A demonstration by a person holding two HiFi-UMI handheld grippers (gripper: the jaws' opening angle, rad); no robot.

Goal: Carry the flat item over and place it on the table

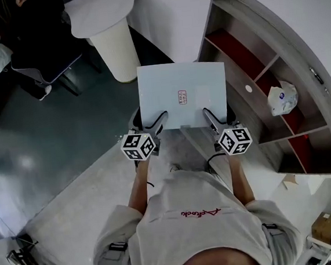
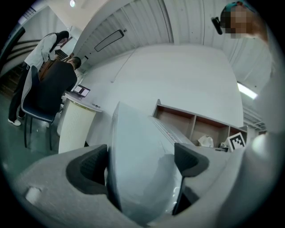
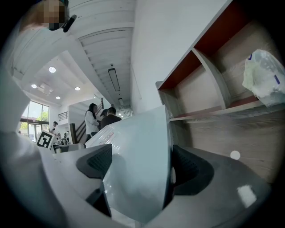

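A flat pale grey-blue board [image 1: 182, 95] with a small red label hangs level in front of me, held by its near edge. My left gripper [image 1: 153, 126] is shut on the board's near left part, and the board [image 2: 142, 164] fills the gap between its dark pads [image 2: 87, 169]. My right gripper [image 1: 212, 118] is shut on the near right part, with the board [image 3: 140, 173] wedged between its pads [image 3: 189, 169]. A round white table [image 1: 104, 12] on a ribbed cream pedestal stands ahead to the left.
A curved wooden shelf unit [image 1: 276, 72] with red backing rises on the right and holds a white plastic bag [image 1: 282, 97]. A seated person in black [image 1: 34, 37] is at the far left by a chair. Cardboard boxes [image 1: 328, 224] lie at the lower right.
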